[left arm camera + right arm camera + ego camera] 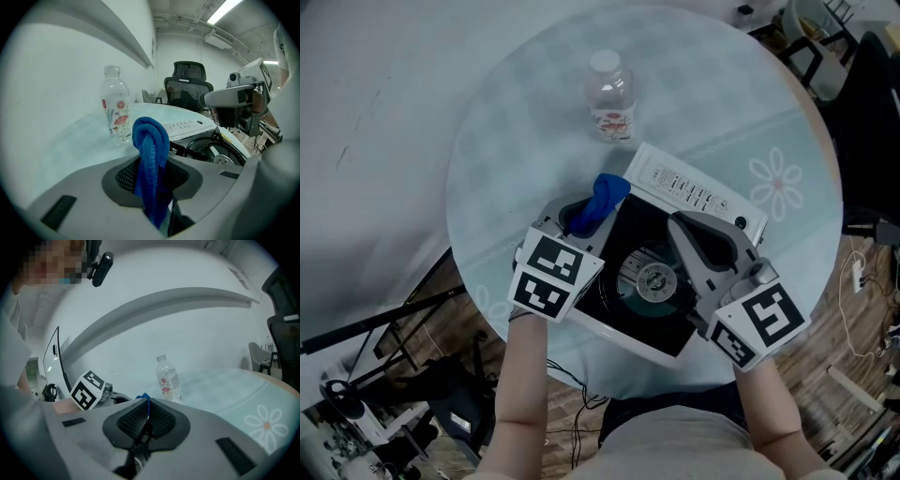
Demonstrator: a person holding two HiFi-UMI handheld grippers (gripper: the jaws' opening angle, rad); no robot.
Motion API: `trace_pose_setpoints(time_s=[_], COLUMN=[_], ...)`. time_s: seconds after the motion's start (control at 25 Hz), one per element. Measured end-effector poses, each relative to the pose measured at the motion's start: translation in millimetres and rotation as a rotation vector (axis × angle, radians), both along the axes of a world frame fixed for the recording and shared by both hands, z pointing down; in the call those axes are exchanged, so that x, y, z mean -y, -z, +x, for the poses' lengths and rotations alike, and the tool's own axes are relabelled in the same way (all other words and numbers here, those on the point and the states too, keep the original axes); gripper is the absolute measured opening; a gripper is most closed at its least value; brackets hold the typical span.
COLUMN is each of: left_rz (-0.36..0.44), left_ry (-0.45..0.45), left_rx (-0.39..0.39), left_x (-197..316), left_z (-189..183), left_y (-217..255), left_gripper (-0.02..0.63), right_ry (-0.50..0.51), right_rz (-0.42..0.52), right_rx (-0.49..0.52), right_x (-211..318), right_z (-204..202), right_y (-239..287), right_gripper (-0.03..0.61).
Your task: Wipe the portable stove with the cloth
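Note:
The portable stove [694, 187] is white with a black top and a round burner [656, 279]; it sits on the near half of the round table [516, 122]. My left gripper [581, 217] is at the stove's left edge, shut on a blue cloth [605, 197] that stands up out of its jaws as a folded loop [150, 140]. My right gripper [680, 225] hovers over the black top, jaws together with nothing between them. From the right gripper view, its pads [136, 420] meet, and a sliver of the blue cloth [142, 397] shows beyond them.
A clear plastic water bottle [609, 94] with a floral label stands behind the stove, also seen as the bottle [116, 112] in the left gripper view. A black office chair [189, 89] is beyond the table. The table's edge [834, 187] curves at the right, above wood flooring with cables.

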State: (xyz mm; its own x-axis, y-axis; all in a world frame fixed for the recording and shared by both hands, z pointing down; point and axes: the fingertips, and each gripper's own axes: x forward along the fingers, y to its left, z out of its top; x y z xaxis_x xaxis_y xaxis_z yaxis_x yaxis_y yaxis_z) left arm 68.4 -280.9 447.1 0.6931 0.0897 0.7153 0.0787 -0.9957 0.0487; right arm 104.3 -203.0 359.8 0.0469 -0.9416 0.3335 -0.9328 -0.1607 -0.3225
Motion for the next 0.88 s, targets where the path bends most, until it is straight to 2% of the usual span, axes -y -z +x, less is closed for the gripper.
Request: trace_pose_setpoints(time_s=[0.2, 0.44, 0.6, 0.64, 0.72, 0.88], left_rz=[-0.008, -0.006, 0.029, 0.038, 0.063, 0.122], left_ry=[-0.016, 0.026, 0.014, 0.001, -0.024, -0.073], left_rx=[-0.018, -0.066, -0.056, -0.042, -0.02, 0.0], left_x=[-6, 2, 4, 3, 1, -2], left_z=[4, 7, 7, 6, 5, 3], left_y=[3, 13, 11, 9, 5, 3], left_gripper=[0.13, 0.173, 0.158, 0.123, 0.097, 0.087], right_ry=[0.004, 0.009, 0.011, 0.012, 0.012, 0.02], right_rz=[-0.004, -0.009, -0.013, -0.014, -0.015, -0.015], right_rx=[0.01, 0.012, 0.019, 0.02, 0.019, 0.019], right_x=[-2, -1, -2, -3, -4, -5], right_z=[-2, -4, -7, -8, -9, -12], right_y=[-4, -5, -6, -7, -7, -6], right_gripper=[0.025, 0.025, 0.025, 0.024, 0.024, 0.025])
